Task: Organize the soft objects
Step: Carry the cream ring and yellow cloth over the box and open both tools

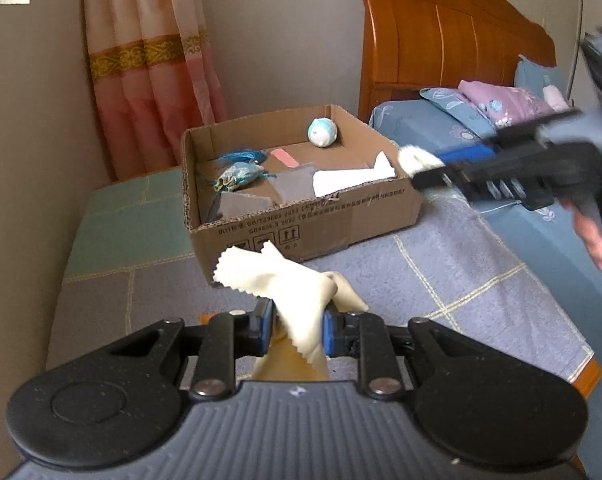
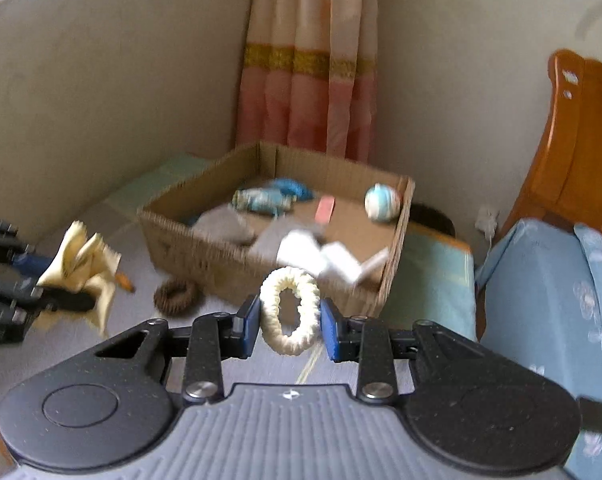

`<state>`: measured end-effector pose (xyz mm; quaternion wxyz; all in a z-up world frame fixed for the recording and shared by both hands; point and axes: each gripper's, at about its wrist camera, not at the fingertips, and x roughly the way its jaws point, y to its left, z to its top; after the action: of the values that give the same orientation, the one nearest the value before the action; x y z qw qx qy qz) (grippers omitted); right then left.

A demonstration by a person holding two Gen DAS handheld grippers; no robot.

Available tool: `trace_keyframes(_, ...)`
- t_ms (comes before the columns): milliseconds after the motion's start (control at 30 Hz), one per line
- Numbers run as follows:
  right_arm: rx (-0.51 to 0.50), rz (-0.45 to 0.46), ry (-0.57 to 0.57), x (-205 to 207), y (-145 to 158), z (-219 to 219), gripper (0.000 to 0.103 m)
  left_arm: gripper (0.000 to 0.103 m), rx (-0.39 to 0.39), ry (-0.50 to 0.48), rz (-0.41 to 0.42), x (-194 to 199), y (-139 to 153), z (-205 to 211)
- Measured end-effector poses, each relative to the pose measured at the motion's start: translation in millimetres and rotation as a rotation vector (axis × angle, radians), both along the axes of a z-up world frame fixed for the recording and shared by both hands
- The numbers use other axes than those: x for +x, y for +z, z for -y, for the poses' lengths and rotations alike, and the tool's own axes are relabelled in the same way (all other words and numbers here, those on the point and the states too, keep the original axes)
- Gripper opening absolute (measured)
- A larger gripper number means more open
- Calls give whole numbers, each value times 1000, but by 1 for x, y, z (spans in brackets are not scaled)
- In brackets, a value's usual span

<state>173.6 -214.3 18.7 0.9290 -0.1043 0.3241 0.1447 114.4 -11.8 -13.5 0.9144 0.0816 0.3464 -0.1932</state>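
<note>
My left gripper (image 1: pixel 297 326) is shut on a cream cloth (image 1: pixel 285 280) with zigzag edges, held above the bed in front of the cardboard box (image 1: pixel 301 216). My right gripper (image 2: pixel 289 322) holds a cream scrunchie (image 2: pixel 287 312) between its pads; in the left wrist view it reaches to the box's right rim (image 1: pixel 425 164). The box holds a blue-white ball (image 1: pixel 321 131), a teal pouch (image 1: pixel 239 176), a blue tassel, a pink piece, grey cloths and white cloths. A brown scrunchie (image 2: pixel 176 297) lies on the bed beside the box.
The box sits on a grey and green patchwork bedspread (image 1: pixel 441 280). A wooden headboard (image 1: pixel 441 36), blue bedding and pillows (image 1: pixel 501 104) are to the right. A pink curtain (image 1: pixel 149 72) and beige walls stand behind the box.
</note>
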Motion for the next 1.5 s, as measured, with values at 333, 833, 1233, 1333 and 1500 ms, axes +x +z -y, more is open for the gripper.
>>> trace_keyframes(333, -52, 20, -36, 106, 17, -8, 37, 22, 6, 50, -19, 4, -1, -15)
trace_keyframes(833, 20, -88, -130, 123, 2, 9, 103, 22, 47, 9, 34, 30, 22, -12)
trace_keyframes(1233, 15, -90, -208, 50, 5, 11, 103, 22, 83, -99, 91, 105, 60, 38)
trace_keyframes(1333, 20, -78, -220, 34, 3, 11, 103, 22, 91, -135, 92, 135, 64, 66)
trace_keyframes(1500, 31, -74, -240, 18, 1, 15, 103, 25, 102, -160, 72, 178, 58, 111)
